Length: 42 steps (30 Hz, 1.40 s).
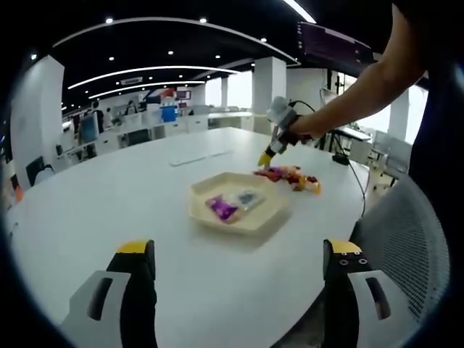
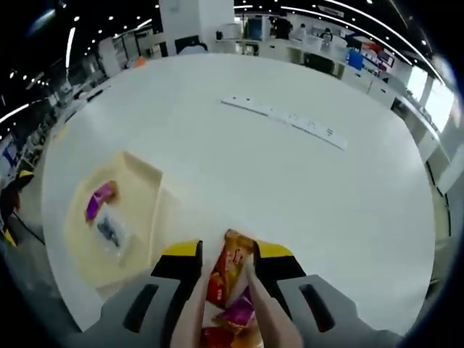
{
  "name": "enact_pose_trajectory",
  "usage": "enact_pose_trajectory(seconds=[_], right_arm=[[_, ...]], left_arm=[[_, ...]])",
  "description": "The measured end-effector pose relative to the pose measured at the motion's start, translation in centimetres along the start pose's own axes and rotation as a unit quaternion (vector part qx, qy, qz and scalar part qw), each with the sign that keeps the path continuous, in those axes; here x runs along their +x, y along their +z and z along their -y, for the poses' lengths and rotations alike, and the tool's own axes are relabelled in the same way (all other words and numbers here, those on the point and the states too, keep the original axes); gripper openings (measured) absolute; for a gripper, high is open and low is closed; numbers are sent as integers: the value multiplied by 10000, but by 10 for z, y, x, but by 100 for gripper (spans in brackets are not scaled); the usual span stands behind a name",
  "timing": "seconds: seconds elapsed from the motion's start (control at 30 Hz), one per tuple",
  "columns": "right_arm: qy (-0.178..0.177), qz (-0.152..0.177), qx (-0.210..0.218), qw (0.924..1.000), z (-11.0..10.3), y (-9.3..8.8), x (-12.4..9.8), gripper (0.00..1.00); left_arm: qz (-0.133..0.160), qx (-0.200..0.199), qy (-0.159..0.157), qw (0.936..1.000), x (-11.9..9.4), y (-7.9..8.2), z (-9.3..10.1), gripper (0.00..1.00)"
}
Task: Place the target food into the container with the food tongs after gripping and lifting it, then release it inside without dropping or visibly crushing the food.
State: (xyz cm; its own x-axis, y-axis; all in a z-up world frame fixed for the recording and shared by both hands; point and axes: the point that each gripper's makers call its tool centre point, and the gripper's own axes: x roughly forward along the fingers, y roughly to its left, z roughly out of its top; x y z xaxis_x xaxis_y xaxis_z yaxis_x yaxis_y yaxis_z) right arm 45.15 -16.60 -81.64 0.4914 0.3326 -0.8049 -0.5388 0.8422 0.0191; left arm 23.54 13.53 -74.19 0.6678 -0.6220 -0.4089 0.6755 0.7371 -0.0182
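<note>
While my right gripper (image 2: 226,262) clamps its jaws on the tongs (image 2: 221,308) over a snack packet (image 2: 230,270), the tray (image 2: 138,190) lies to its left; my left gripper (image 1: 239,255), jaws apart, idles nearer the tray on the worktop (image 2: 290,181).

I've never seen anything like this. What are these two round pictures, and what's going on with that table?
No robot here: a person holds a hand tool with two jaws in each hand, and a fisheye camera rides on each tool. The left gripper view looks across a big white table; its own gripper hangs open, holding nothing. On the table sits a cream tray with a purple packet and a clear packet inside. Beyond it, the person's arm brings the right gripper down to a pile of snack packets. The right gripper view looks along food tongs held in that gripper; they straddle an orange packet. Whether they are squeezing it, I cannot tell.
</note>
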Motion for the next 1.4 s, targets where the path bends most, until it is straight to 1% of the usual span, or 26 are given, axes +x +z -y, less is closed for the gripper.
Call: enact_pose_trajectory(seconds=[0.2, 0.27, 0.5, 0.83, 0.93, 0.97, 1.0, 1.07, 1.13, 1.23, 1.4], right_arm=[[-41, -75, 23, 10000, -2, -9, 6, 27], [-39, -72, 35, 10000, -3, -9, 6, 27], [-46, -176, -296, 9994, -4, -12, 10, 23], [-88, -174, -269, 9994, -3, -12, 10, 23], [-171, -89, -297, 9994, -4, -13, 9, 21], [-189, -59, -238, 9995, -3, -12, 8, 21], [-213, -62, -196, 9996, -2, -12, 8, 21], [-189, -81, -283, 9994, -2, -12, 7, 20], [-129, -151, -213, 9996, -5, -13, 6, 20], [-99, -143, -310, 9994, -8, -11, 4, 20], [-68, -137, -349, 9993, -2, -2, -3, 20]], left_arm=[[-11, -21, 14, 10000, 0, -1, -1, 93], [-13, -24, 14, 10000, 0, -1, -1, 93], [-30, -27, 10, 10000, 0, -2, -1, 93], [-49, -24, -3, 10000, 0, -3, -1, 92], [-56, -20, -13, 10000, 0, -3, 0, 92], [-62, -19, -13, 10000, 0, -4, -1, 92], [-63, -27, -17, 10000, 0, -4, 0, 92], [-65, -18, -27, 10000, 0, -4, 0, 92], [-77, -9, -45, 10000, 1, -4, 1, 92], [-81, -4, -49, 10000, 1, -4, 1, 92], [-88, 5, -59, 9999, 1, -4, 1, 92]])
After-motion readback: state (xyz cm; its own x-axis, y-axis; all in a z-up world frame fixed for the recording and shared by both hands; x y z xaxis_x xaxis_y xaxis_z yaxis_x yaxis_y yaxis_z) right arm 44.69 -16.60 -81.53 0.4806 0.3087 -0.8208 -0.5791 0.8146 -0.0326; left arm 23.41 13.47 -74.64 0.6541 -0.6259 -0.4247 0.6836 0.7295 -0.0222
